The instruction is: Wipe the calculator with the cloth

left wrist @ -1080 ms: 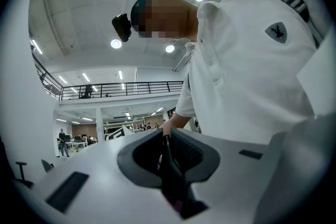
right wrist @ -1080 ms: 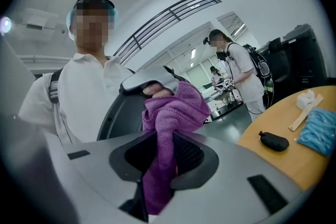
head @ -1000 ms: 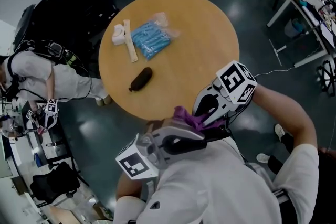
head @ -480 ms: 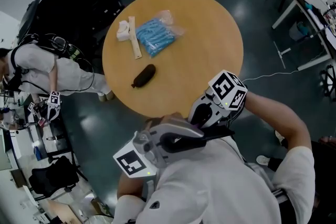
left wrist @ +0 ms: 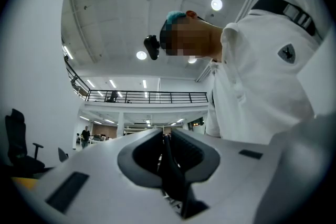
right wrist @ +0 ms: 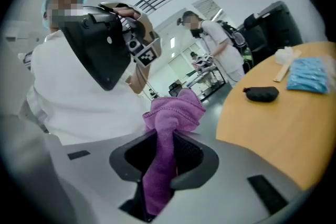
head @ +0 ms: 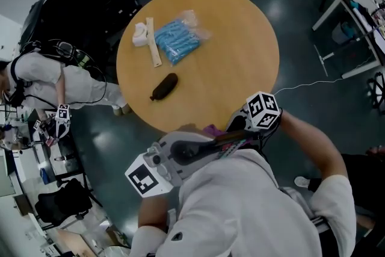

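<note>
Purple cloth (right wrist: pixel 172 112), pinched in right tool (right wrist: pixel 167 140): likely soft, light. Calculator (right wrist: pixel 100 42), edge clamped in left tool (left wrist: pixel 166 138): likely rigid, slippery.

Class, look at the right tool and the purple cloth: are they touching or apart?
Touching. The right gripper view shows the purple cloth pinched between the jaws of the right tool, bunched up above them and trailing down below.
</note>
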